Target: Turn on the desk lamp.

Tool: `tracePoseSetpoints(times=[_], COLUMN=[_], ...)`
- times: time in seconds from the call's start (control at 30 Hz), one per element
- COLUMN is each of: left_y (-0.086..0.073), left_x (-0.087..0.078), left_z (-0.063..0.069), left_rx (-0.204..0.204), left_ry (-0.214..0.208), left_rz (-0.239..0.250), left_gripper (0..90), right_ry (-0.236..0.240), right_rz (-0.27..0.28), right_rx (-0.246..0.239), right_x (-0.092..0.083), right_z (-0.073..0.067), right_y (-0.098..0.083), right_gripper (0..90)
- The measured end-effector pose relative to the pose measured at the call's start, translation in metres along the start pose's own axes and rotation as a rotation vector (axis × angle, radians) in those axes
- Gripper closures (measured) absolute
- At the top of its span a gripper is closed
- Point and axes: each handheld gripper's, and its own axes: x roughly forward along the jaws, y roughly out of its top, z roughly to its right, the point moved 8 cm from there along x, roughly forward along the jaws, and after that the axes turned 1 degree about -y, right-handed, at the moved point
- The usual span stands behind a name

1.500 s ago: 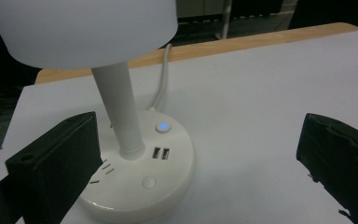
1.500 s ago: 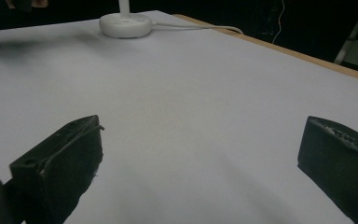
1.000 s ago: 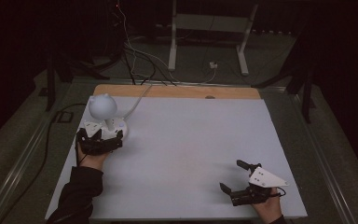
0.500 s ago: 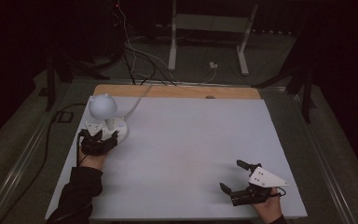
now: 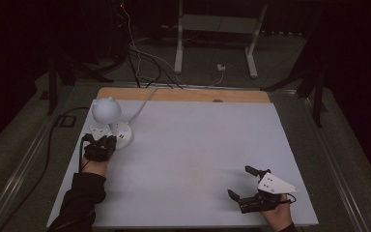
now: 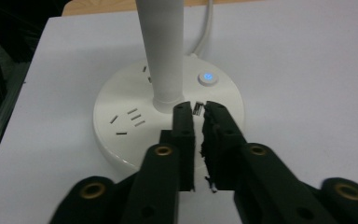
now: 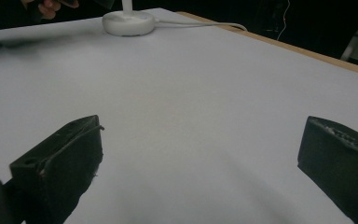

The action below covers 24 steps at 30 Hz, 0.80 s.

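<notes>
A white desk lamp stands at the table's far left, with a round head [image 5: 106, 110] on a stem [image 6: 163, 51] and a disc base [image 5: 122, 136]. The base [image 6: 121, 121] carries socket slots and a button lit blue [image 6: 207, 78]. My left gripper [image 5: 107, 141] is at the base's near side. In the left gripper view its jaws are drawn almost together, and the gripper [image 6: 196, 110] stands shut with nothing in it, tips over the base just before the stem. My right gripper [image 5: 238, 181] rests open at the near right, and the right gripper view has bare table between its jaws [image 7: 200, 154].
The white table top [image 5: 198, 145] has a wooden strip [image 5: 183, 94] along its far edge. The lamp's cable [image 5: 142, 104] runs off the back to the floor. Loose cables and a metal stand [image 5: 212, 29] lie beyond the table.
The left gripper's jaws have drawn together at the lamp base. The right gripper has not moved.
</notes>
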Motion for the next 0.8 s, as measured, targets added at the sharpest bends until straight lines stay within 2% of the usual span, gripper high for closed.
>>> tracePoseSetpoints(times=[0.1, 0.33, 0.57, 0.67, 0.73, 0.8], left_y=[-0.001, -0.003, -0.006, -0.006, -0.006, -0.006], left_x=[0.001, 0.005, 0.011, 0.013, 0.013, 0.014], left_z=[-0.001, -0.002, -0.005, -0.006, -0.007, -0.007], left_rx=[-0.005, 0.008, 0.034, 0.023, 0.035, 0.030], left_ry=[-0.012, -0.016, 0.000, -0.004, 0.003, 0.003], left_rz=[-0.009, -0.016, -0.027, -0.021, -0.021, -0.018], left_gripper=[90.0, 90.0, 90.0, 90.0, 90.0, 90.0], right_ry=[0.001, 0.001, 0.002, 0.003, 0.003, 0.004], right_rz=[-0.001, -0.003, -0.003, -0.002, -0.004, -0.005], right_rx=[-0.001, -0.002, -0.001, 0.000, 0.001, 0.000], right_x=[0.000, 0.000, 0.000, 0.000, 0.001, 0.001], right_z=[0.000, 0.000, -0.001, 0.000, 0.000, -0.001], right_y=[0.000, 0.000, 0.000, 0.000, -0.001, -0.001], right_gripper=[0.0, 0.0, 0.0, 0.0, 0.0, 0.0])
